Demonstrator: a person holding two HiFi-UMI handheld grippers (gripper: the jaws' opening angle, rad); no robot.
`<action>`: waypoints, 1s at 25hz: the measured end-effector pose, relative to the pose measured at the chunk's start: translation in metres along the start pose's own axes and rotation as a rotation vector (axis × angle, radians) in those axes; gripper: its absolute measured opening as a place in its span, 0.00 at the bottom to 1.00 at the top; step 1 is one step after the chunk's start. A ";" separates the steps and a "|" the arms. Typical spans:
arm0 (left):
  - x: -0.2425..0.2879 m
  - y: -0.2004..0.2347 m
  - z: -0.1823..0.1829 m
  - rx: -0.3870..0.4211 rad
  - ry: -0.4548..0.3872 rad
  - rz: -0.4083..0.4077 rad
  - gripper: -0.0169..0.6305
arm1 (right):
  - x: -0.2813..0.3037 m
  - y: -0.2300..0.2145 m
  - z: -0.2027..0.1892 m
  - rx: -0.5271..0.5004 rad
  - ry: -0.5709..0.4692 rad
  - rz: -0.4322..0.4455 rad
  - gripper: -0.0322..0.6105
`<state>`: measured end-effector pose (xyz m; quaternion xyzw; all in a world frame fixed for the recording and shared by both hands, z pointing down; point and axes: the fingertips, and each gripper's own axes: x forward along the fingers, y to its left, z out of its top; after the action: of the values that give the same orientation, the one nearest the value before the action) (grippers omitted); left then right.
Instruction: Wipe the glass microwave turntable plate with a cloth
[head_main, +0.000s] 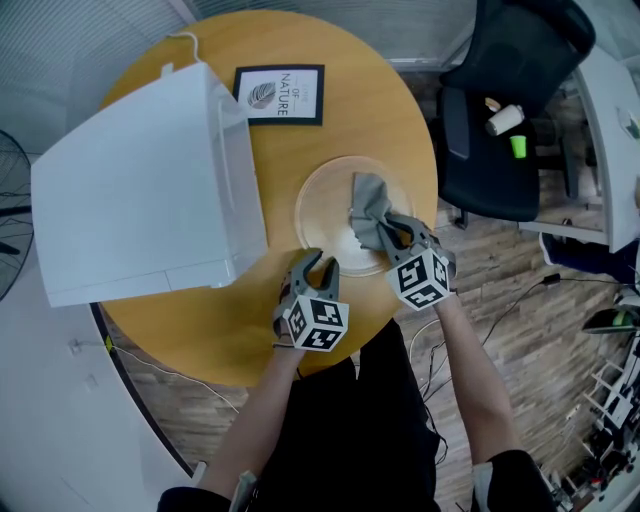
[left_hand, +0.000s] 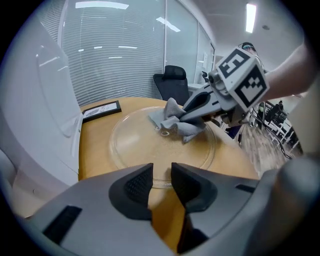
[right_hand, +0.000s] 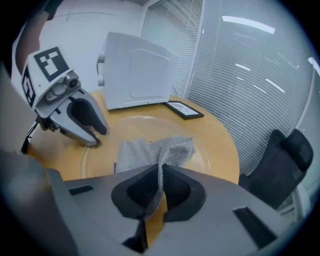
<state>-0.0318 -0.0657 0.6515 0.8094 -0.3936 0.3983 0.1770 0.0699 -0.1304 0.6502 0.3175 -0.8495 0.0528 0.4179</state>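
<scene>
Round wooden worktop (head_main: 390, 110) is occupied at left by a white microwave (head_main: 140, 190). Clear glass turntable plate (head_main: 320, 215) is laid flat mid-worktop. Crumpled grey cloth (head_main: 370, 210) is clamped in the right tool (head_main: 392, 232), on the plate. Left tool (head_main: 318, 265) is held narrowly apart, empty, at the plate's near rim.

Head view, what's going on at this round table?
A person works a gripper in each hand. The right gripper is shut on a grey cloth lying on the glass turntable plate on the wooden table. The left gripper sits at the plate's near rim, jaws slightly apart and empty. A white microwave stands on the table too.
</scene>
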 end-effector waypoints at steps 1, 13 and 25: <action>0.000 0.000 0.000 0.000 -0.001 0.000 0.19 | 0.003 -0.009 0.002 0.019 -0.002 -0.018 0.09; 0.000 0.000 0.000 -0.006 -0.003 0.000 0.19 | 0.041 -0.040 0.040 0.033 -0.012 -0.094 0.08; 0.001 0.000 0.000 -0.018 -0.011 0.019 0.19 | 0.021 0.027 0.032 -0.022 -0.028 -0.013 0.08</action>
<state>-0.0315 -0.0661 0.6520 0.8063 -0.4057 0.3918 0.1784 0.0230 -0.1306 0.6501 0.3189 -0.8537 0.0362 0.4100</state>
